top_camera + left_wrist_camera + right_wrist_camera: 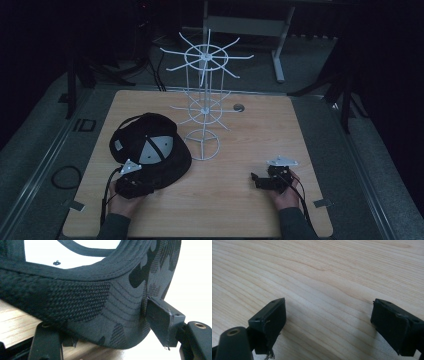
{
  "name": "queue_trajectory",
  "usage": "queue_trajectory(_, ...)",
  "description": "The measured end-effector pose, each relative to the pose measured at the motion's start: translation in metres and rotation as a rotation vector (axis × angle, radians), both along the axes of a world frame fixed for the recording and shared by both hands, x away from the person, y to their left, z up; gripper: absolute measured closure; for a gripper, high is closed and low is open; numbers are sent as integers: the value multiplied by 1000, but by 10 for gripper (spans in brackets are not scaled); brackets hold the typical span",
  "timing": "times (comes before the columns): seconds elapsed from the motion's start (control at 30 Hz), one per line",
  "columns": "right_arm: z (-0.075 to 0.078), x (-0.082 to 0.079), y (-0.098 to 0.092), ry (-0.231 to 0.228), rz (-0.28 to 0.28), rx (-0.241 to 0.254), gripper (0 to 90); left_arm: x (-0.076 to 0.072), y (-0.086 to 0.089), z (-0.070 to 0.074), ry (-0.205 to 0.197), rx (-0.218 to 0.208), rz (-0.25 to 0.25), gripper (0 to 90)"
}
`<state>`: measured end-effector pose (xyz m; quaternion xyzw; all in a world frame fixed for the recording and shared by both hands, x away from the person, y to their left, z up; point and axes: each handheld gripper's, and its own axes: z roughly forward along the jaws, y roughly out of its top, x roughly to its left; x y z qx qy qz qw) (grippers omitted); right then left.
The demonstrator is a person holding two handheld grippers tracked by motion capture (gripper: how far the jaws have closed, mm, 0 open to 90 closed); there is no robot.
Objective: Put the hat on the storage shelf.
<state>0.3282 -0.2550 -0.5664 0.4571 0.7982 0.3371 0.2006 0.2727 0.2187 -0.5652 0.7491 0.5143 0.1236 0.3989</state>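
Nearest you, your left hand [121, 199] holds the left hand-held gripper [134, 184] low at the front left of the wooden tabletop [235, 210], right against the near edge of the black cap [150, 147]. In the left gripper view, the cap's camouflage-patterned brim [120, 312] sits between the two jaws, one jaw below at the left and the other pressed close at the brim's right edge, with the stitched fabric bulging around it. The jaws look clenched on the brim, though the lower jaw's contact is partly hidden by the cloth.

Your right hand [286, 195] holds the right hand-held gripper [265, 181] at the front right of the tabletop, well apart from the cap. In the right gripper view, its jaws are spread wide and released, with bare wood grain between them and nothing held. One pad [270, 322] shows a frayed lower corner.

The cap rests on the tabletop to the left of centre, opening upward, so you see into its crown: pale lining panels [156, 149] divided by dark seams, and nothing lying inside.

Just beyond and to the right of the cap stands a white wire display rack [204, 95], upright on a ring base, with two tiers of radiating arms, all bare.

Farther back, a small round grommet [239, 107] is set into the tabletop near its rear edge.
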Motion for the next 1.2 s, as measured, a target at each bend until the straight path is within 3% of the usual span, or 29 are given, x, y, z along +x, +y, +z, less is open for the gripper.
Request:
queue_trajectory(0.03,0,0,0,0,0,0,128,2,-2,-1,12,-23,-13,332)
queue_trajectory(0.13,0,0,0,0,-1,1,128,3,-4,-2,21,-34,-20,352)
queue_trajectory(0.23,0,0,0,-1,-1,1,128,5,-4,-2,46,-99,-37,465)
queue_trajectory(0.3,0,0,0,-2,0,1,128,6,-3,-1,45,-138,-59,633)
queue_trajectory(0.43,0,0,0,0,-1,1,128,5,-2,6,20,-169,-82,726)
queue_trajectory(0.5,0,0,0,0,-1,1,128,3,-1,10,13,-223,-102,762)
queue_trajectory(0.73,0,0,0,0,-1,1,128,4,1,14,25,-219,-107,791)
queue_trajectory(0.97,0,0,0,0,-1,2,128,2,7,21,21,-229,-84,858)
queue_trajectory(1.2,0,0,0,0,-1,1,128,1,9,26,18,-211,-59,861)
